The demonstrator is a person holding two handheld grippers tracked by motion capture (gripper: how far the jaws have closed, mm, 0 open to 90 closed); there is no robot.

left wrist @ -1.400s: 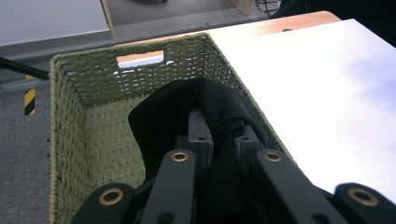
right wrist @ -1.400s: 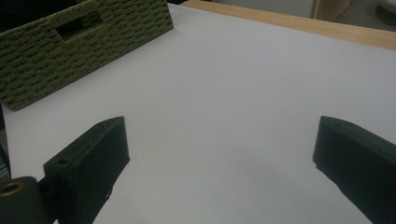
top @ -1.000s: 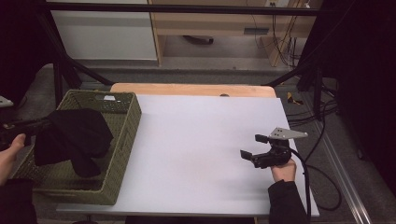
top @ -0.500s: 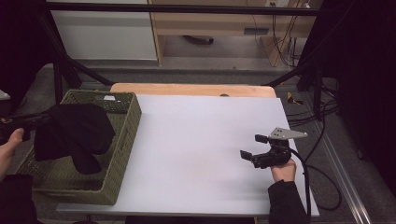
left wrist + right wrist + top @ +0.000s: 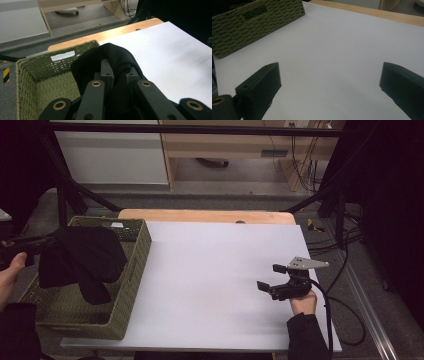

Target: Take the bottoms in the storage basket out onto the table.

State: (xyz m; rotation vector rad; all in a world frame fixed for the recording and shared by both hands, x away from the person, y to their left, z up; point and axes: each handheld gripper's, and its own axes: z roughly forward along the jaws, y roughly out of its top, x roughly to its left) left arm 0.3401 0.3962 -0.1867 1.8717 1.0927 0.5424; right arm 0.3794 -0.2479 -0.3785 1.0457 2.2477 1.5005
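Your left gripper, clenched on the black cloth, has lifted it from the basket at nine o'clock; right gripper idles, jaws released.

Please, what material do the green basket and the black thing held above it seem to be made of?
The basket looks woven, perhaps of paper cord or grass, matt olive green: the plaited weave shows on its walls. The black thing, gripped by the left gripper, looks like soft matt cloth: it drapes and folds limply.
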